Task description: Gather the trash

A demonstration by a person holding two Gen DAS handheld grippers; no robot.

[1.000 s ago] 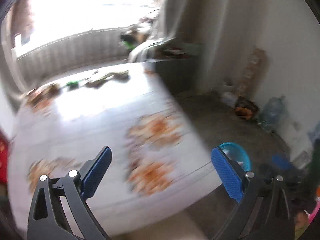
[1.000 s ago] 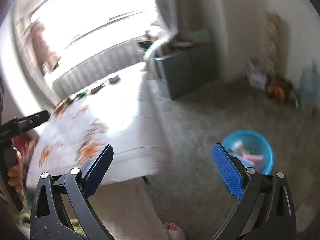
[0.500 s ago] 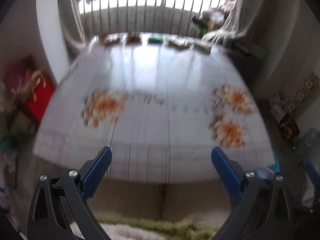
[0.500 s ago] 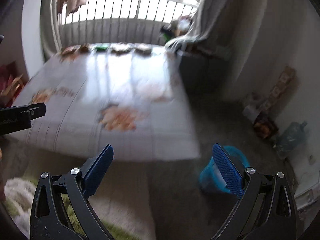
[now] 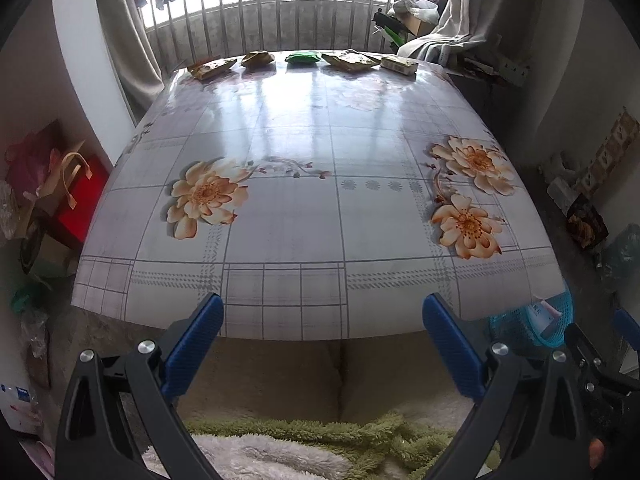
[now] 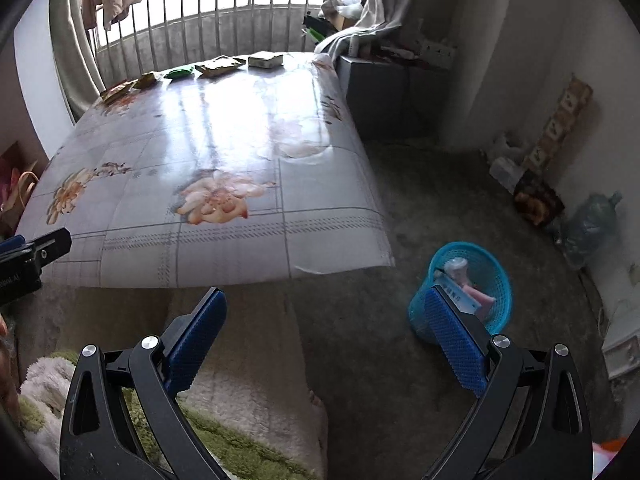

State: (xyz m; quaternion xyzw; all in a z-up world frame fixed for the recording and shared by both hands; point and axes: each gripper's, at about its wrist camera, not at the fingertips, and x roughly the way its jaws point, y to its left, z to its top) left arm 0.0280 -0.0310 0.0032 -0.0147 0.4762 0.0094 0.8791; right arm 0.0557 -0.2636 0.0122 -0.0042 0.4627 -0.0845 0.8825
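Note:
Several pieces of trash lie in a row along the far edge of the flowered table point(image 5: 320, 216): a yellow-brown wrapper point(image 5: 211, 67), a crumpled brown one point(image 5: 258, 58), a green packet point(image 5: 303, 58), a flat brown packet point(image 5: 350, 60) and a small box point(image 5: 399, 63). They also show in the right wrist view, green packet point(image 6: 180, 72) and box point(image 6: 265, 59) included. A blue basket point(image 6: 472, 288) with some trash in it stands on the floor right of the table; it also shows in the left wrist view point(image 5: 532, 328). My left gripper point(image 5: 320, 340) and right gripper point(image 6: 326, 336) are both open and empty, before the table's near edge.
A window with bars point(image 5: 280, 4) and curtains stands behind the table. A grey cabinet point(image 6: 384, 92) stands at the table's far right corner. Bags and a red box point(image 5: 76, 200) lie on the left floor. A water bottle point(image 6: 588, 224) and clutter line the right wall.
Both views have swung left from the floor and wall to face the table squarely, and the blur has settled. Both grippers stay open and empty.

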